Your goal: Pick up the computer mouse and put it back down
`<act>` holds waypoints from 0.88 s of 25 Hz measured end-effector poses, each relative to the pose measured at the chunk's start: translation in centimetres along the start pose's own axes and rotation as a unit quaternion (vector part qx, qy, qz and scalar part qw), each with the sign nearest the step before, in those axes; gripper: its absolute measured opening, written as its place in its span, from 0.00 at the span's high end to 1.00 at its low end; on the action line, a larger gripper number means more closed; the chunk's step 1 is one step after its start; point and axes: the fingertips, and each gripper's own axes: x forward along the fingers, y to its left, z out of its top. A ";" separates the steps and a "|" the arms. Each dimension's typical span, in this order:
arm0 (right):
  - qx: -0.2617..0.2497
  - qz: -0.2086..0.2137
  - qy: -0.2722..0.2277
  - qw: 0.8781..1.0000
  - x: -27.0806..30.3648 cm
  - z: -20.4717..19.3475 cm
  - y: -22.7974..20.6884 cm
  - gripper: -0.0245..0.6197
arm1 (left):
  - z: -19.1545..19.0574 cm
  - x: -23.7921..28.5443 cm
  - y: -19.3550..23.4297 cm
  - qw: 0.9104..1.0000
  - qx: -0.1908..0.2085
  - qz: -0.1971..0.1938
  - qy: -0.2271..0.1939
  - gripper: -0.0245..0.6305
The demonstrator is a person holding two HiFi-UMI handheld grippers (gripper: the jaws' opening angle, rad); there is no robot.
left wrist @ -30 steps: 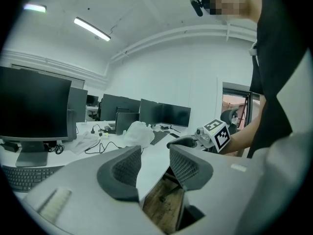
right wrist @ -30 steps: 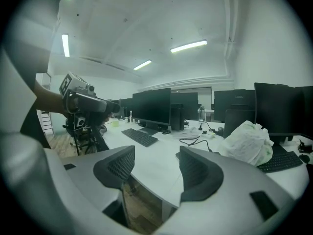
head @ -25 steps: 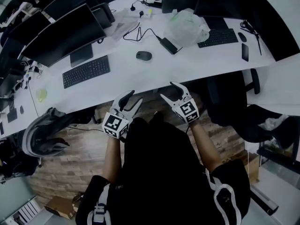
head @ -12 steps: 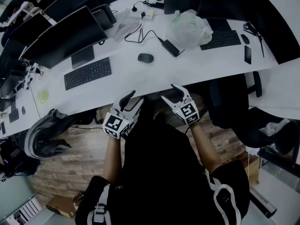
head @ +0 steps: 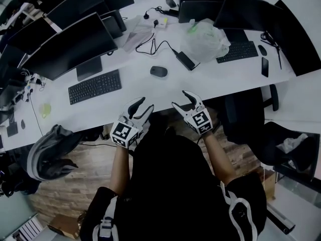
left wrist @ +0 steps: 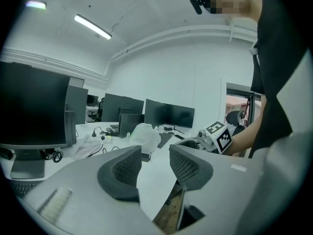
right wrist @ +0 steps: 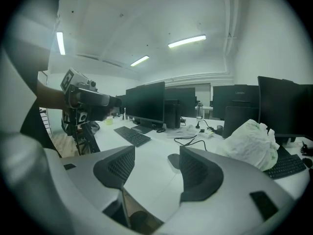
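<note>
A dark computer mouse (head: 158,71) lies on the white desk (head: 150,92), and shows in the right gripper view as the mouse (right wrist: 173,160), half hidden behind the right jaw. My left gripper (head: 142,106) hovers open and empty at the desk's near edge, short of the mouse and to its left. My right gripper (head: 180,99) is open and empty too, just over the same edge, below and right of the mouse. In their own views the left gripper (left wrist: 155,163) and right gripper (right wrist: 156,168) have nothing between the jaws.
A black keyboard (head: 95,86) and monitor (head: 65,46) stand left of the mouse. A power brick (head: 184,60) with its cable and a white plastic bag (head: 203,31) lie beyond it. A black office chair (head: 243,109) is at the right, a draped chair (head: 50,152) at the left.
Both grippers have moved forward from in front of the desk until their tips reach its near edge, closer to the mouse. Their jaws stay as wide as before.
</note>
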 end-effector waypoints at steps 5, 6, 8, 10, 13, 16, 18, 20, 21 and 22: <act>-0.002 -0.006 0.000 1.000 2.5 1.3 -0.8 0.52 | -0.2 0.6 3.1 1.000 -0.005 -0.005 0.002 0.69; -0.002 -0.008 0.001 1.000 2.9 1.4 -1.0 0.52 | -0.1 0.9 3.6 1.000 -0.004 -0.008 0.001 0.69; 0.001 -0.011 0.005 1.000 3.8 1.6 -1.5 0.52 | 0.3 1.5 4.5 1.000 -0.003 -0.016 0.001 0.69; 0.003 -0.014 0.009 1.000 4.8 1.5 -1.8 0.52 | 0.5 2.0 5.6 1.000 -0.003 -0.022 0.001 0.69; 0.003 -0.017 0.011 1.000 6.3 1.8 -2.3 0.52 | 0.6 2.6 7.3 1.000 -0.002 -0.027 0.002 0.69; 0.006 -0.022 0.010 1.000 7.8 2.2 -2.9 0.52 | 0.5 3.1 8.9 0.999 -0.001 -0.034 0.006 0.69; 0.008 -0.026 0.010 1.000 8.6 2.5 -3.1 0.52 | 0.5 3.5 9.6 0.999 -0.002 -0.040 0.008 0.69; 0.010 -0.029 0.012 0.999 9.2 2.5 -3.2 0.52 | 0.4 3.8 10.2 0.999 -0.002 -0.048 0.011 0.69; 0.011 -0.031 0.013 0.999 9.5 2.5 -3.2 0.52 | 0.4 4.0 10.4 0.999 -0.002 -0.052 0.012 0.69; 0.012 -0.033 0.015 0.999 9.8 2.5 -3.3 0.52 | 0.3 4.1 10.6 0.998 -0.002 -0.056 0.014 0.69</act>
